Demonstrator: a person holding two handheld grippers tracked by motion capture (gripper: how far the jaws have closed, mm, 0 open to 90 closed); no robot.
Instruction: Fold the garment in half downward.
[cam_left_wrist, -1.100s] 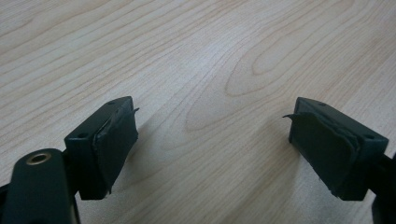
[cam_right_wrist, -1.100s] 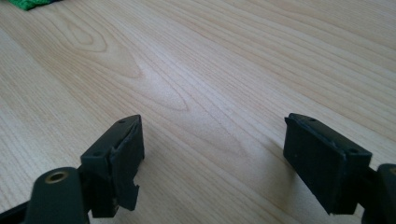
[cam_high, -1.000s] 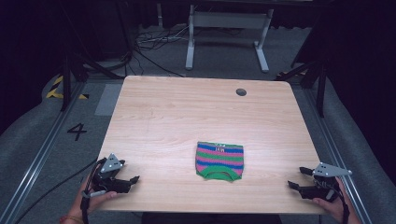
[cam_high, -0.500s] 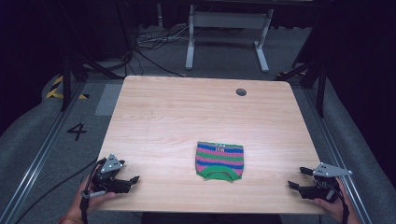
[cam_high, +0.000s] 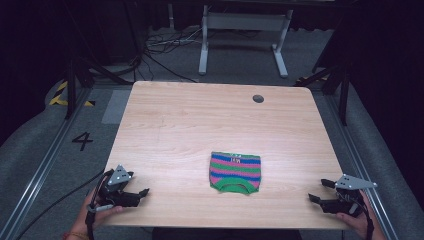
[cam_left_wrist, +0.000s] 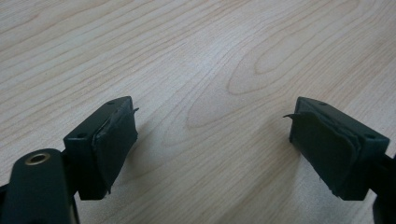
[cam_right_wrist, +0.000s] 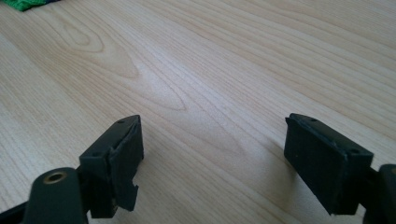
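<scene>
A folded knit garment (cam_high: 235, 171) with blue, pink and green stripes lies flat on the wooden table (cam_high: 210, 125), near the front middle. Its green edge (cam_right_wrist: 25, 3) peeks in at the top left of the right gripper view. My left gripper (cam_high: 142, 192) rests at the table's front left corner, open, with only bare wood between its pads (cam_left_wrist: 114, 140). My right gripper (cam_high: 318, 191) rests at the front right corner, also open and empty, its pads (cam_right_wrist: 126, 161) wide apart. Both point toward the table's middle, well clear of the garment.
A round cable hole (cam_high: 258, 98) sits near the table's far right. Behind the table stand a grey metal frame (cam_high: 242, 22) and loose cables (cam_high: 155, 47) on the floor. A floor marking "4" (cam_high: 82, 141) lies to the left.
</scene>
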